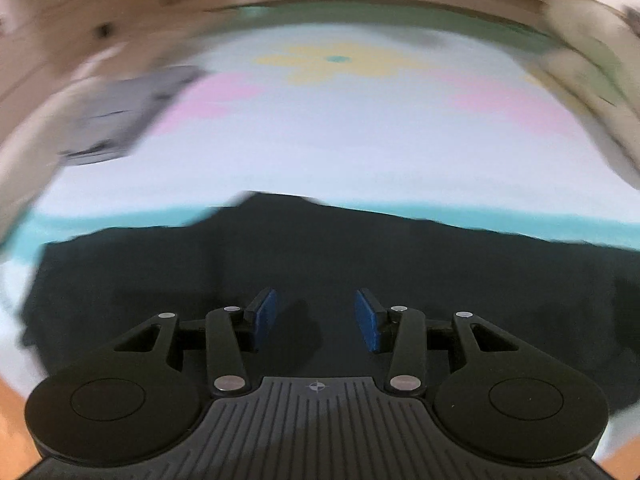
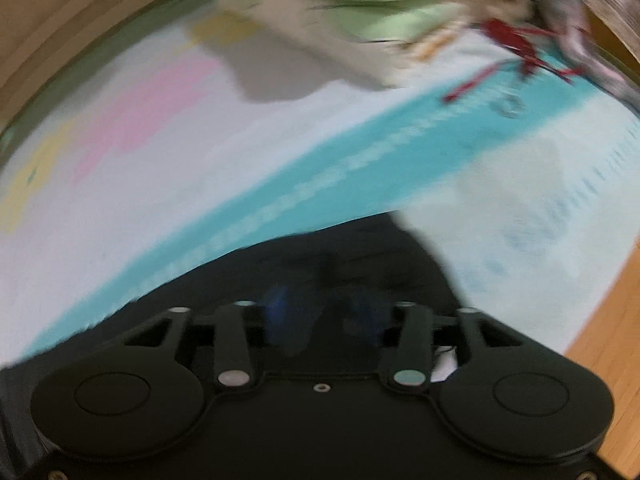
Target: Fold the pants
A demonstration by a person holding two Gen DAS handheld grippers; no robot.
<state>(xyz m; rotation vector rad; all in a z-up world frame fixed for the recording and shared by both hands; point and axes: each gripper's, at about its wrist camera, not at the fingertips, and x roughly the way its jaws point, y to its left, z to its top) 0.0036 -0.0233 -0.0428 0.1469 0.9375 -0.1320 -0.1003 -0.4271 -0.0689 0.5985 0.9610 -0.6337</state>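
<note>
Left hand-held gripper nearest: blue pads apart, nothing between, over black pants. Pants lie spread on a pastel mat. Right hand-held gripper blurred, jaws released above the pants' edge. Clothes pile beyond.

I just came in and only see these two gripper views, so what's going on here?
A person holding a gripper in each hand is folding dark pants on a pastel patterned mat. The left gripper hangs over the fabric with its jaws apart and nothing between the pads. The right gripper is also over the pants, at their edge; its view is blurred, so its grip is unclear. A pile of other clothes lies beyond.
</note>
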